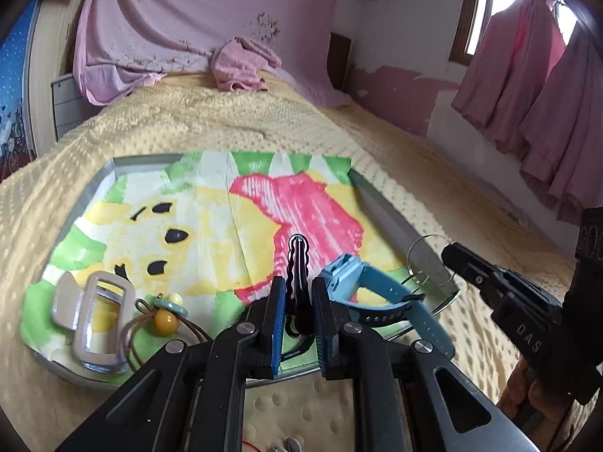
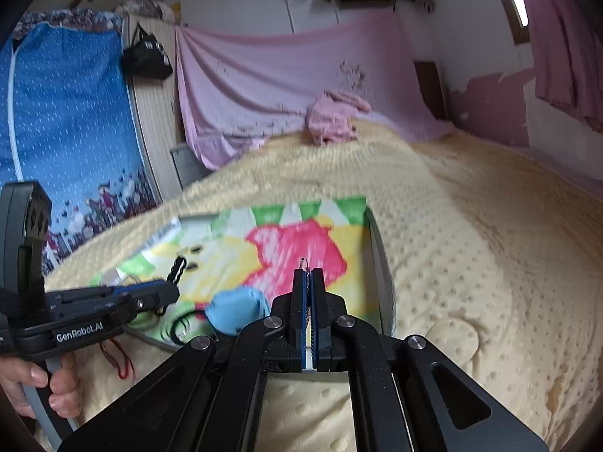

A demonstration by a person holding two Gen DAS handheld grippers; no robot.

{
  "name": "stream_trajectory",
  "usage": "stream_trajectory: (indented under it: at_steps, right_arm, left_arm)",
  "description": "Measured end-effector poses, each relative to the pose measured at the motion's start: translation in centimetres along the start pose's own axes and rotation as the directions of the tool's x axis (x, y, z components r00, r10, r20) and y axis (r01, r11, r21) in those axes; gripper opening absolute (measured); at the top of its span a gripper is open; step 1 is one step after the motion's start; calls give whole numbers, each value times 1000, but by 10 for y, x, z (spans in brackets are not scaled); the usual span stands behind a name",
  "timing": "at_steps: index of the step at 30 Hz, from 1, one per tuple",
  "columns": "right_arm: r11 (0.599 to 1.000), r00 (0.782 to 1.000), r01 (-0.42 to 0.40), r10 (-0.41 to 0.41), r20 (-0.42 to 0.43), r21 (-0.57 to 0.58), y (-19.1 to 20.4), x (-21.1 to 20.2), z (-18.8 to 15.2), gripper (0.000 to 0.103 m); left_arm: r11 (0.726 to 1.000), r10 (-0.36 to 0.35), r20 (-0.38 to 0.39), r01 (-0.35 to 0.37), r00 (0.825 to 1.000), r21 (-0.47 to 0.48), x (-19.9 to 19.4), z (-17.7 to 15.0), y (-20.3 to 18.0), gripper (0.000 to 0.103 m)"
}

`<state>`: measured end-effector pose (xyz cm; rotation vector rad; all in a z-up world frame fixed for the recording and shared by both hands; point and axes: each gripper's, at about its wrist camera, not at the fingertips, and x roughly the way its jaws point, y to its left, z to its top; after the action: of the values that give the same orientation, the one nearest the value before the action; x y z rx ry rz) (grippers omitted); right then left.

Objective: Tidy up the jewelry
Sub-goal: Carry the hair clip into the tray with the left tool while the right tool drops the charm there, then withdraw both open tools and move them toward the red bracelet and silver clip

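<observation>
Hair clip (image 1: pixel 297 282) base behind gripper

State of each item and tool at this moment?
Left tool: shut on black hair clip.
Right tool: shut on thin ring, held over the tray edge.
Blue watch: lying on tray, strap overhanging rim.
Bead cord: lying on tray.
White case: lying on tray.
Tray: on bed, lined with cloth.

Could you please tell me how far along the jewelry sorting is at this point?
Midway at best. The left hand-held gripper holds a black wavy clip above the tray; the right hand-held gripper pinches a thin ring. The blue watch, amber bead cord and beige frame lie loose on the tray.
</observation>
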<state>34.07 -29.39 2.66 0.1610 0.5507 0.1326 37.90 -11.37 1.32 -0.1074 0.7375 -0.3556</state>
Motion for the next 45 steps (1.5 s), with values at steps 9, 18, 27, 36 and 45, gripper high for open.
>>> stream_trajectory:
  at_steps: [9,18,27,36,45]
  right_arm:
    - [999,992,20,-25,-122,-45,10,32,-20,2]
    - [999,990,28,-31,-138,-26,4,33,-22,3]
    - [999,995,47,-47,-93,2,-3,21,-19,34]
    - [999,998,39,-40,45,16,1,-13,-13,52]
    - [1000,977,-2,2,214,-2,15,-60,-14,87]
  left_arm:
    - [1000,24,-64,-25,998,-13,20,-12,2,14]
    - [998,60,-30,-61,998,-34,14,-13,3,18]
    - [993,95,75,-89,993,-78,-11,-16,7,54]
    - [986,163,228,-149,960,-74,-54,-20,5,89]
    - [975,218,332,-190,918,-114,-100,-38,19,103]
